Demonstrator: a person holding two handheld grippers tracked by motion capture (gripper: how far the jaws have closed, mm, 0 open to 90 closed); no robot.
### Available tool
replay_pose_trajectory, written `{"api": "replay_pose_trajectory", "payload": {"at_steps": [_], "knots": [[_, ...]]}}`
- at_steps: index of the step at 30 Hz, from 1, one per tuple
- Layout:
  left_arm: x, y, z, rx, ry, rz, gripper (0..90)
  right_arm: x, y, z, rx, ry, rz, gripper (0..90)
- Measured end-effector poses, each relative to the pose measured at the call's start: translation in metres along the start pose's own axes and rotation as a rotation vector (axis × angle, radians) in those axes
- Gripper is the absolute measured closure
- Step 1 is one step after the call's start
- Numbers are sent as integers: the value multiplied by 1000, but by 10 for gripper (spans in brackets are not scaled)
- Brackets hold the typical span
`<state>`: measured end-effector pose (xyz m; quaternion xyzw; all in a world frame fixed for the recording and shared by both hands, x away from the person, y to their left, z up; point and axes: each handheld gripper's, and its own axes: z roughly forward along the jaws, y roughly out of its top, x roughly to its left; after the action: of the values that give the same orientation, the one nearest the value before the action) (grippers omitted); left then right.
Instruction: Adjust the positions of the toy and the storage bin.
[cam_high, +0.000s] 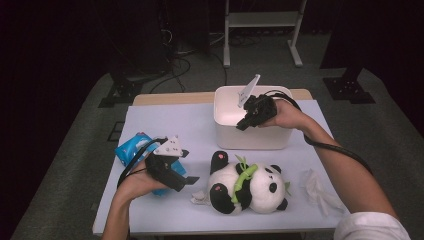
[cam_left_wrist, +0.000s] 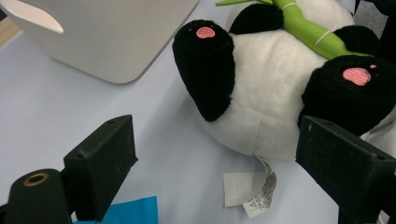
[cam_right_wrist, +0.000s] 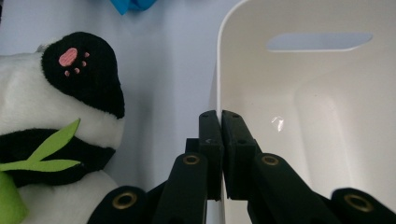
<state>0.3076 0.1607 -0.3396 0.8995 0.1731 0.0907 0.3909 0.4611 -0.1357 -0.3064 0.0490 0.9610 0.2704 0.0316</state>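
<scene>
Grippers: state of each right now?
Left gripper: open, holding nothing.
Right gripper: shut on the white plastic bin's wall.

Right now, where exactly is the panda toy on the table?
In the high view the panda toy lies near the table's front edge, just in front of the white bin, with the left gripper beside it on its left.

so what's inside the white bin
Nothing that shows: the bin has bare white walls and a handle slot. The right gripper is shut on its near wall. The bottom is partly cut off, so that part can't be told.
</scene>
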Motion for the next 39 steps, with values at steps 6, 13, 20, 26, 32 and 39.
{"api": "replay_pose_trajectory", "payload": {"at_steps": [6, 13, 20, 26, 32, 39], "knots": [[2, -3, 0, 10, 2, -8, 110, -4, -10, 9, 81, 28, 17, 854], [4, -5, -1, 10, 3, -13, 109, -1, -7, 18, 76, 33, 2, 874], [3, -5, -2, 8, -3, -5, 109, 8, 8, 25, 75, 44, -25, 868], [3, -5, -2, 9, -5, -6, 109, 16, 13, 29, 66, 55, -35, 862], [2, -5, 0, 10, -11, -7, 109, 24, 14, 30, 44, 65, -46, 863], [0, -3, -1, 11, -12, 2, 109, 29, 13, 30, 38, 63, -42, 850]]}}
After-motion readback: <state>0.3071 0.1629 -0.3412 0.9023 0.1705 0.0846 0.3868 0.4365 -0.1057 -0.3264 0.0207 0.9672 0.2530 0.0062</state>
